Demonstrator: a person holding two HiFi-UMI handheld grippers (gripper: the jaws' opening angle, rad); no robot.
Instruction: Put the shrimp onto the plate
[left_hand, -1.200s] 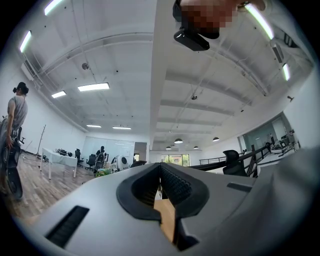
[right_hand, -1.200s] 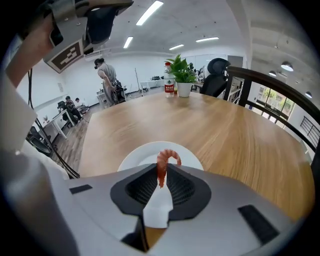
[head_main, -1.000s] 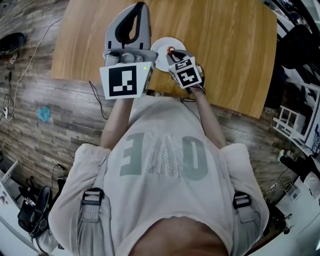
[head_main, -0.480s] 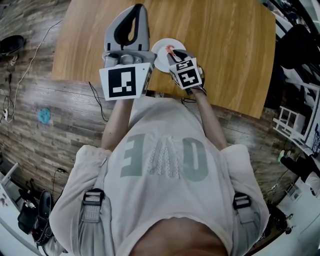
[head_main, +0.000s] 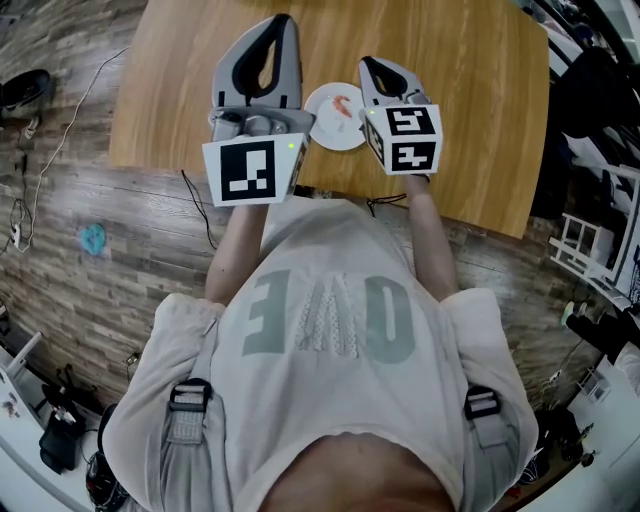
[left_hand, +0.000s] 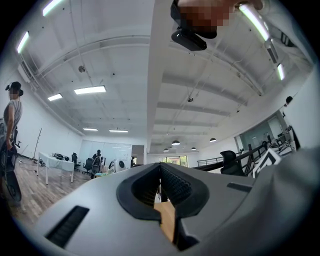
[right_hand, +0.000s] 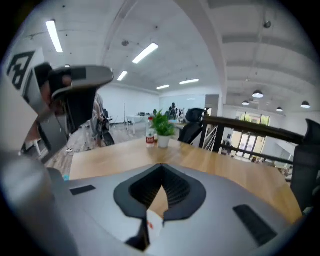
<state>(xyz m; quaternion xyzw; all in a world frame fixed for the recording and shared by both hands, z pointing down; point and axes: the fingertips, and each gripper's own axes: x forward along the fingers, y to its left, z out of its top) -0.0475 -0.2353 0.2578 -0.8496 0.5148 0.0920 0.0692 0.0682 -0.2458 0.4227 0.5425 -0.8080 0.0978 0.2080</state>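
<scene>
Fingers on my left gripper (head_main: 283, 20) are sitting pinched together at the tips with nothing between them. In the left gripper view it's pointing up, so I'm mostly getting ceiling lights (left_hand: 90, 90), plus a person (left_hand: 11, 117) standing way off at the left edge.

My right gripper (head_main: 369, 63) is doing the same thing: its fingers (right_hand: 176, 189) are meeting at the tips and gripping nothing.

From the head view, the shrimp (head_main: 343, 104) is lying on the small white plate (head_main: 320, 118), which is sitting near the close edge of the wooden tabletop (head_main: 455, 90). The plate is showing between the two grippers. The left one is covering its left rim in the picture, and the right one is hanging just beside its right side.

Looking along the right gripper, I'm seeing a sliver of white with a red speck peeking through the gap under the fingertips. That's probably the plate, but it's too small for me to be sure. Farther along the tabletop, a bottle (right_hand: 150, 136) with a red label and a little potted plant (right_hand: 163, 131) are standing side by side.
</scene>
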